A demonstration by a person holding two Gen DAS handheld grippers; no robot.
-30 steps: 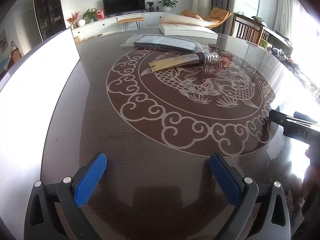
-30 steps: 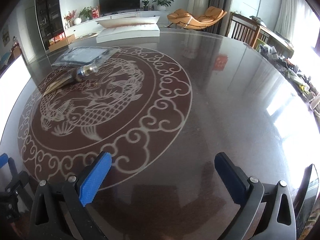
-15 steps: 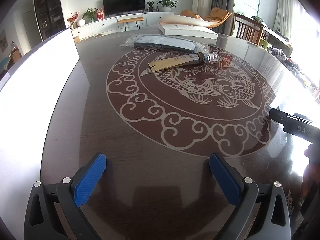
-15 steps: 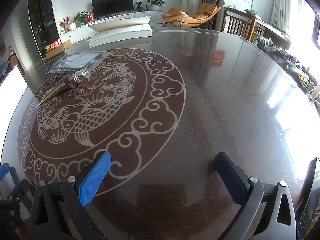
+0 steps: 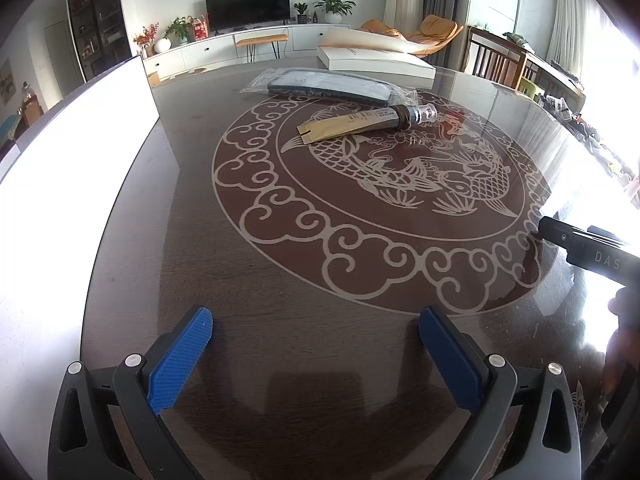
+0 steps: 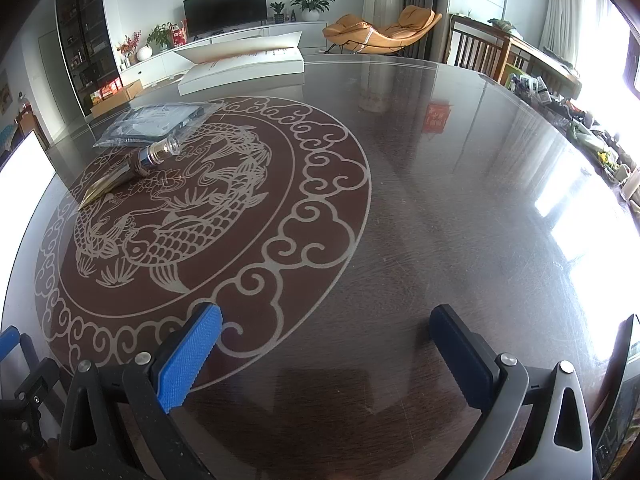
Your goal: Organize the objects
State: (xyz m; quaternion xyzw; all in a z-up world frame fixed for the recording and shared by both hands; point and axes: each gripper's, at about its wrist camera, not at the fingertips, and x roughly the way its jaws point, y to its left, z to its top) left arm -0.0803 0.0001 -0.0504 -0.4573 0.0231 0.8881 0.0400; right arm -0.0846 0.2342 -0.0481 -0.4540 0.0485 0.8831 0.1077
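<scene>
So I'm sitting here with both grippers hovering low over the bench [image 5: 132,288], a dark glossy round top with a big pale fish-and-cloud medallion [image 5: 384,184] in it. My left gripper [image 5: 316,354] has its jaws spread wide with nothing between the blue pads, just bare bench under them. Same on the right gripper [image 6: 326,350]: jaws wide apart, empty. From the left wrist cam the stuff to sort is all up around 12 o'clock on the far part of the medallion: a gold tube [image 5: 366,122] with a dark collar and a clear cap lies flat, cap pointing toward 3 o'clock, and just behind it is a dark flat thing in a clear plastic bag [image 5: 328,88], so close I can't tell if they touch. Further back near the far rim there's a white box [image 5: 376,64] with something pale lying on top. From the right wrist cam the same tube [image 6: 132,168] and bag [image 6: 156,124] sit off at about 10 o'clock, well away from the jaws, with the white box [image 6: 244,70] past them at 11. I can also see the side of the right gripper poking in at 3 o'clock on the left cam, with a bit of a hand [image 5: 622,344] below it.
</scene>
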